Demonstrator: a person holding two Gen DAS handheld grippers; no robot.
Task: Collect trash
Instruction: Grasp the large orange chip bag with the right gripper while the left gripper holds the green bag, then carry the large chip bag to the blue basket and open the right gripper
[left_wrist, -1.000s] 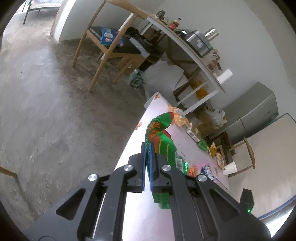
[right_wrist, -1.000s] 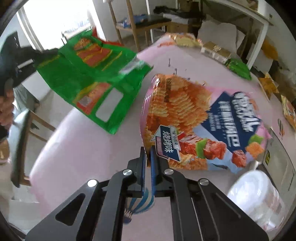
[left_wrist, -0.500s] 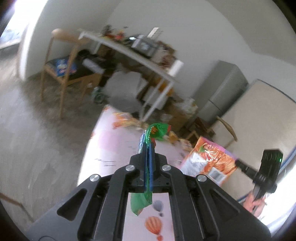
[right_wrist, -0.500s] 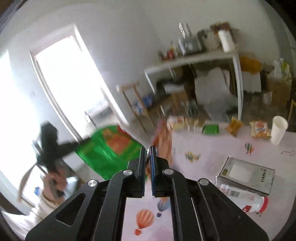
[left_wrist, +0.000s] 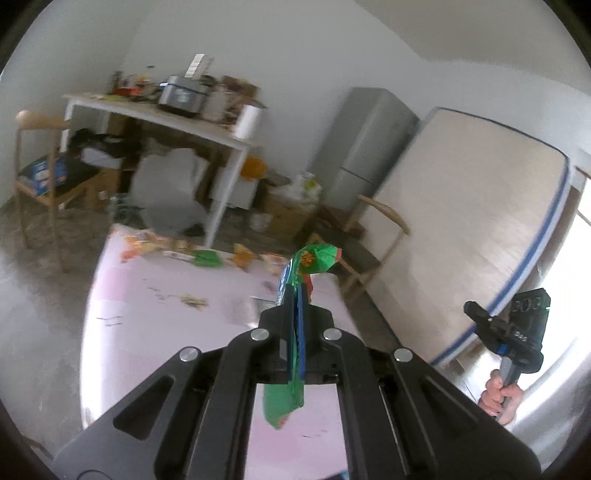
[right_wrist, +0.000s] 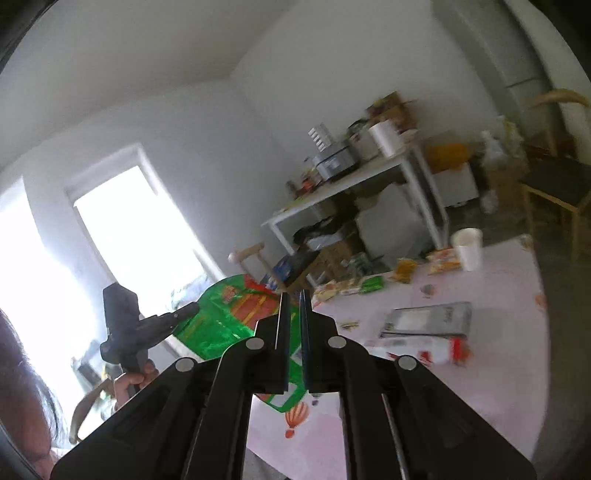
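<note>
Left gripper (left_wrist: 295, 295): jaws closed on the crinkled green foil snack bag (left_wrist: 312, 260), held in the air above the desk's near right part.
Right gripper (right_wrist: 293, 295): jaws close together with a thin gap; nothing seen between them.
Desk (left_wrist: 155, 295): pink balloon-print cover; small wrappers (right_wrist: 443, 255) along its far edge.
White paper cup (right_wrist: 467, 243): upright near the far right corner.
Grey flat box (right_wrist: 428, 319): lying near the right edge.

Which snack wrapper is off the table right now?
The big green snack bag, pinched in the left tool. The smaller wrappers lie on the table.
</note>
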